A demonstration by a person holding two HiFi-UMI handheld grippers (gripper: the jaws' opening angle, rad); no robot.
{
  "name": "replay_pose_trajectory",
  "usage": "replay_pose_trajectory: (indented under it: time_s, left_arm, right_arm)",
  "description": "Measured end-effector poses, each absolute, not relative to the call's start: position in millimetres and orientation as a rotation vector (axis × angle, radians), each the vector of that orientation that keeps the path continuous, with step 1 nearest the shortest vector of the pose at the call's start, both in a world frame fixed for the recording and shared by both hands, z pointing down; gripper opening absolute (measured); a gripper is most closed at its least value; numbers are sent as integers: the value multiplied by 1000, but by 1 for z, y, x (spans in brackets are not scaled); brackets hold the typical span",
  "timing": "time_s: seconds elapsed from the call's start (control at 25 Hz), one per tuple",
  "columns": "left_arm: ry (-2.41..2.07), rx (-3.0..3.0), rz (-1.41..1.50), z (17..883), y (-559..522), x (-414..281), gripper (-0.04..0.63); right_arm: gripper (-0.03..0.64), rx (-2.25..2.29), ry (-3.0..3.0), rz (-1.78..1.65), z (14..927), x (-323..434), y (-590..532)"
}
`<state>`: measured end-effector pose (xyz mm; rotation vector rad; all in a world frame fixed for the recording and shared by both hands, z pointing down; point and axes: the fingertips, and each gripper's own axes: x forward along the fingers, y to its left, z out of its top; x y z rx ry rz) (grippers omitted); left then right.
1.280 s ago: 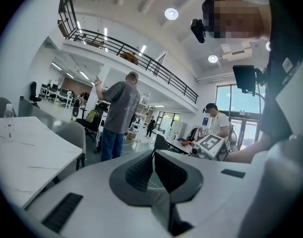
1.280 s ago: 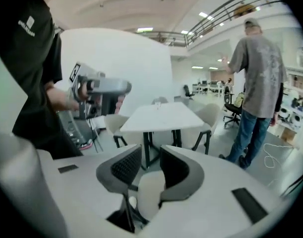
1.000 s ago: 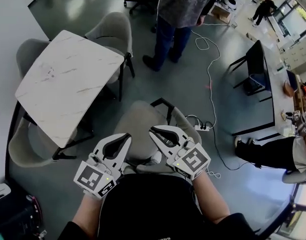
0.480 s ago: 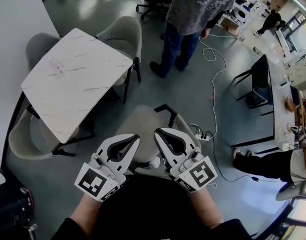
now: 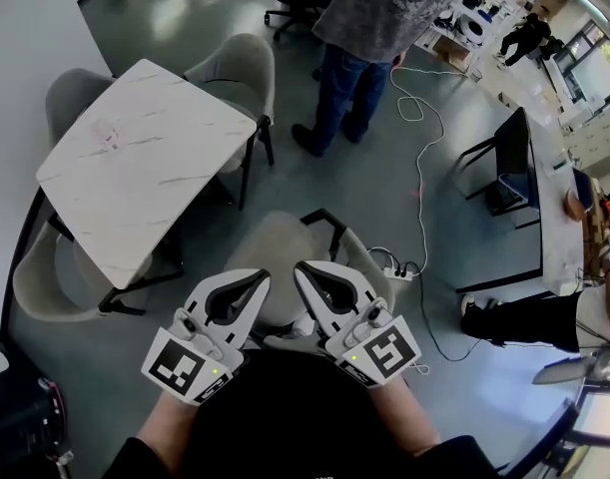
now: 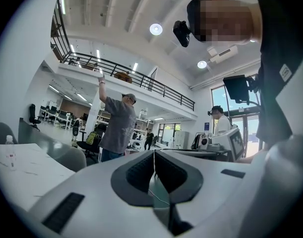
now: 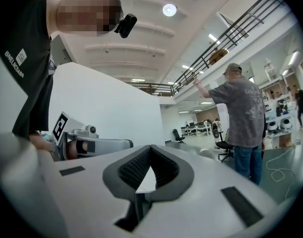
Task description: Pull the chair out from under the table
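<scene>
Far left we see the white desk w/ three other chairs set round it. Near us is the left gripper: closed, jaws together, nothing btwn them. Just beyond it and a bit to the right is the chair, grey w/ black legs. It stands out from under the desk, off its near-right side and apart from it, on the floor. In the head view both grippers lie over the chair's near edge; we can't tell if either touches it. The right gripper is closed too & empty, its tips near the left gripper's. Farther off, right of the desk, a person in grey shirt & jeans stands. A white cable runs over the floor to a power strip just right of the chair. Far right there's a black desk w/ a black chair at it.
</scene>
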<state>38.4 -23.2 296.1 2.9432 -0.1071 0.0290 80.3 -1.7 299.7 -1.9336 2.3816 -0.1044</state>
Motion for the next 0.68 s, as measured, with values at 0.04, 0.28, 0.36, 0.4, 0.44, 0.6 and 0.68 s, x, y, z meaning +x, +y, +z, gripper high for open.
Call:
replay_pose_trajectory:
  time_s: [0.04, 0.28, 0.36, 0.4, 0.44, 0.6, 0.68]
  left_arm:
    - [-108, 2942, 31, 296, -23, 39, 6]
    - [-100, 2926, 38, 300, -23, 42, 6]
    - [-92, 2924, 34, 300, -23, 44, 6]
    - [-89, 2923, 33, 300, -22, 44, 6]
    - [-86, 2923, 35, 300, -21, 44, 6]
    - [-77, 2922, 48, 301, -17, 46, 6]
    - [-75, 2923, 50, 301, -15, 46, 6]
  right_arm:
    - [14, -1931, 2379, -110, 300, 81, -1]
    - [14, -1935, 2369, -129, 305, 81, 1]
    - [14, -1939, 2370, -124, 305, 80, 1]
    - [14, -1940, 2370, -123, 305, 80, 1]
    - [14, -1939, 2368, -124, 305, 80, 1]
    - [14, -1943, 2358, -132, 304, 81, 4]
    - [14, -1947, 2355, -133, 304, 81, 6]
